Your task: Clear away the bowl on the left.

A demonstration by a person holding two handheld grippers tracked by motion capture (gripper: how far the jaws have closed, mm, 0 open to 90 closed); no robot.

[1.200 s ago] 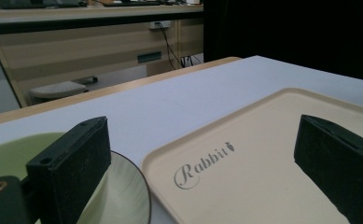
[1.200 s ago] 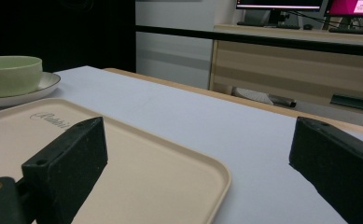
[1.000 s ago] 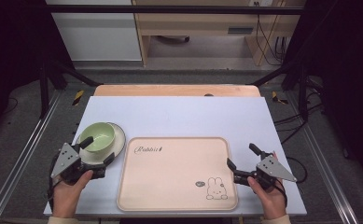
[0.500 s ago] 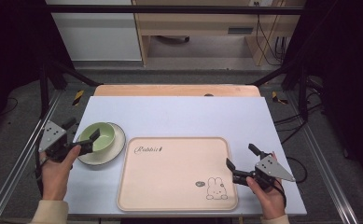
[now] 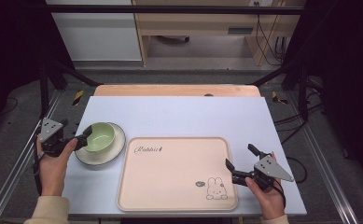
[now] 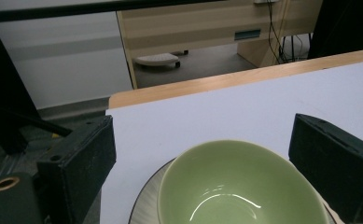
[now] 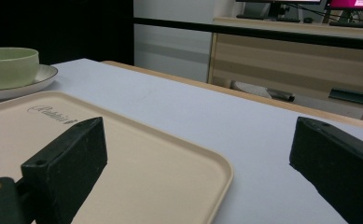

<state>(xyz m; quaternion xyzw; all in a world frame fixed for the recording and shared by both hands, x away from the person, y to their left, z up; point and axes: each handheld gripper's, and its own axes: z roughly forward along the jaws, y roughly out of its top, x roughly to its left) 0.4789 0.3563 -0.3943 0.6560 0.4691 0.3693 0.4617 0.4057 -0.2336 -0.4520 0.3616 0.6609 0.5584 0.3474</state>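
Note:
A pale green bowl [image 5: 100, 135] sits on a white, dark-rimmed plate [image 5: 110, 151] at the left of the white table. My left gripper [image 5: 78, 134] is at the bowl's left side and points at it. In the left gripper view the bowl [image 6: 237, 186] lies low between the wide-open jaws of that gripper [image 6: 202, 135], which do not touch it. A beige tray [image 5: 177, 172] with a rabbit print lies in the middle, empty. My right gripper [image 5: 240, 157] stands open at the tray's right edge, one jaw over the tray corner [image 7: 170, 158], holding nothing.
The white table top [image 5: 184, 116] ends in a wooden strip [image 5: 177, 90] at the far side. Black frame rails run along both sides. Beyond the table stand a wooden desk [image 7: 282, 56] and cables on the floor.
My left gripper swung left and away from the person, from the plate's near side to the bowl's left side, now pointing across at the bowl. The right gripper has barely moved.

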